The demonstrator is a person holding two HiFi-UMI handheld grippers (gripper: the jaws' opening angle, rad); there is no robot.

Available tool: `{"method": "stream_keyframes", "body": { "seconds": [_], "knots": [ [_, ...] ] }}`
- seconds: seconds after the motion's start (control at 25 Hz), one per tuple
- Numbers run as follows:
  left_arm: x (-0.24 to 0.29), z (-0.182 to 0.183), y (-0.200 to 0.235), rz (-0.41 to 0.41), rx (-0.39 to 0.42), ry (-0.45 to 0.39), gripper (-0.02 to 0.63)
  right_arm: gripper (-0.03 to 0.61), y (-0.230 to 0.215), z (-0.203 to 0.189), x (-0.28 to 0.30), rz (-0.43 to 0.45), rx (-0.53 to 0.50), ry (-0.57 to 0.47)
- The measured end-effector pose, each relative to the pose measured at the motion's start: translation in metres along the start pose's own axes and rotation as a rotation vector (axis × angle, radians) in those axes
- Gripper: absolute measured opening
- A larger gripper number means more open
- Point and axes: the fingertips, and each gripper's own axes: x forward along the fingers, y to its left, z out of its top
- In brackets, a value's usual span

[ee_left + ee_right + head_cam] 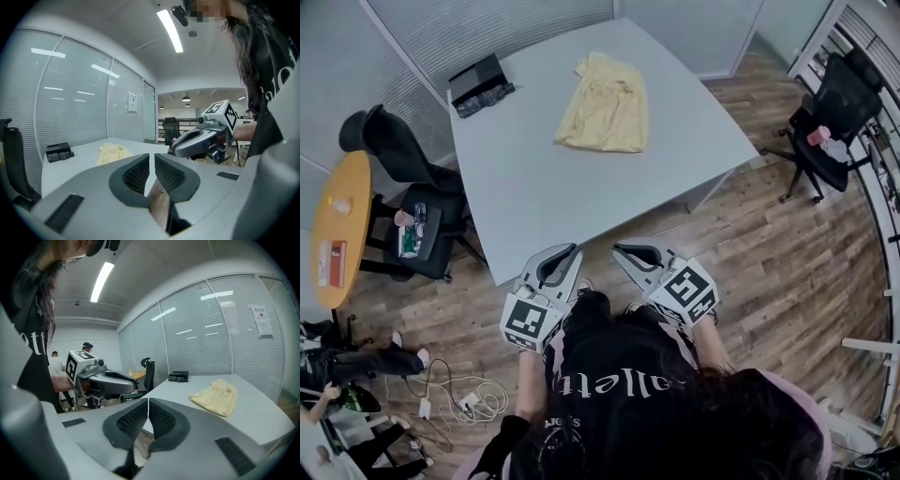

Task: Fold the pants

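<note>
The pale yellow pants lie folded on the far part of the grey table, also seen in the left gripper view and the right gripper view. My left gripper and right gripper are side by side over the wooden floor, just off the table's near edge and far from the pants. Both are shut with nothing between the pads. The left gripper view shows its own closed jaws with the right gripper beside them. In the right gripper view its own gripper is also shut.
A black case sits on the table's far left corner. Black office chairs stand at the left and right. An orange round table is at the far left. Cables lie on the floor.
</note>
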Motion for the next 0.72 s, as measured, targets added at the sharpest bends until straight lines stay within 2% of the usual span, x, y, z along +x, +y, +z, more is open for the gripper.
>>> {"method": "stream_keyframes", "body": {
  "seconds": [0.72],
  "knots": [
    [-0.002, 0.000, -0.028, -0.004, 0.015, 0.004, 0.055, 0.025, 0.007, -0.001, -0.021, 0.000, -0.014, -0.023]
  ]
}}
